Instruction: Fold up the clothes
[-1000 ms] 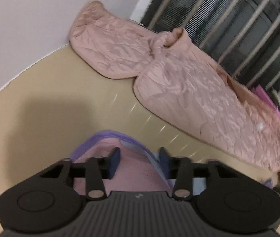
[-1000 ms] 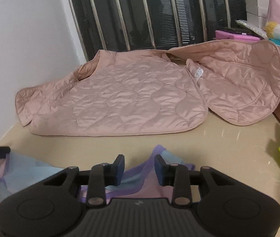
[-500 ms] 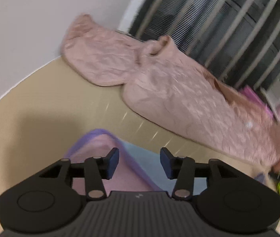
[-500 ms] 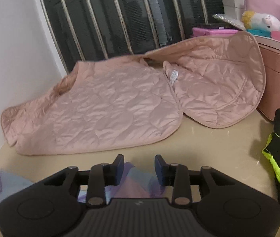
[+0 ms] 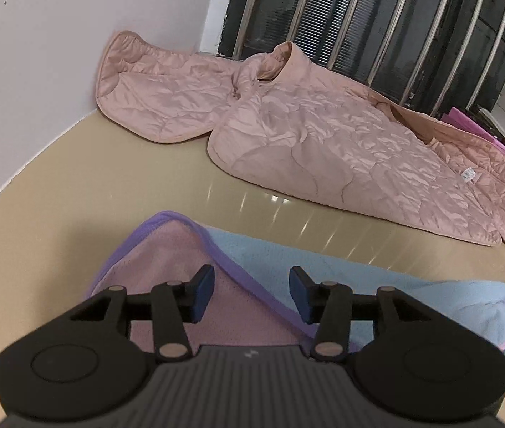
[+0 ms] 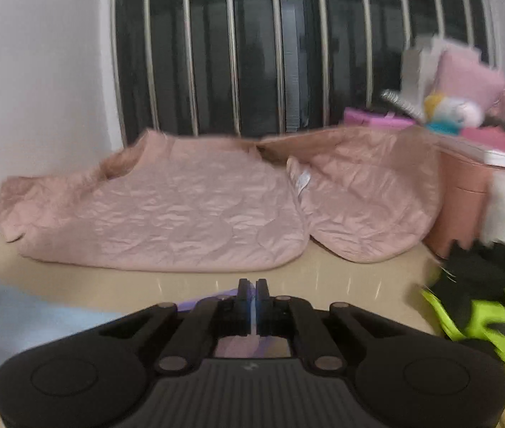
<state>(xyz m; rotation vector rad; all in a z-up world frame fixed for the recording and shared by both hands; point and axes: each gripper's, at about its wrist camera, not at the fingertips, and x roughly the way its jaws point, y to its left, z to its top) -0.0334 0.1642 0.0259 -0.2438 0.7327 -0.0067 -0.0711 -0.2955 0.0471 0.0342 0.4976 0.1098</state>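
A small garment with pink and light blue panels and purple trim (image 5: 324, 267) lies on the beige table right under my left gripper (image 5: 251, 292), which is open above its purple seam and holds nothing. In the right wrist view the same garment (image 6: 38, 321) stretches to the left. My right gripper (image 6: 252, 303) is shut on the garment's purple-edged corner, and a thin strip of cloth shows between the pads. A pink quilted jacket (image 5: 324, 135) lies spread out at the back of the table, also in the right wrist view (image 6: 181, 214).
A white wall runs along the left. A barred window (image 6: 252, 53) stands behind the jacket. A pink box (image 6: 466, 196), pink items and a toy sit at the right. A black and neon-green item (image 6: 484, 296) lies at the right front. Bare beige tabletop (image 5: 110, 185) lies between the two garments.
My right gripper has closed on the garment's corner. The left gripper has opened wider and moved over the garment, which now lies spread out with more blue showing.
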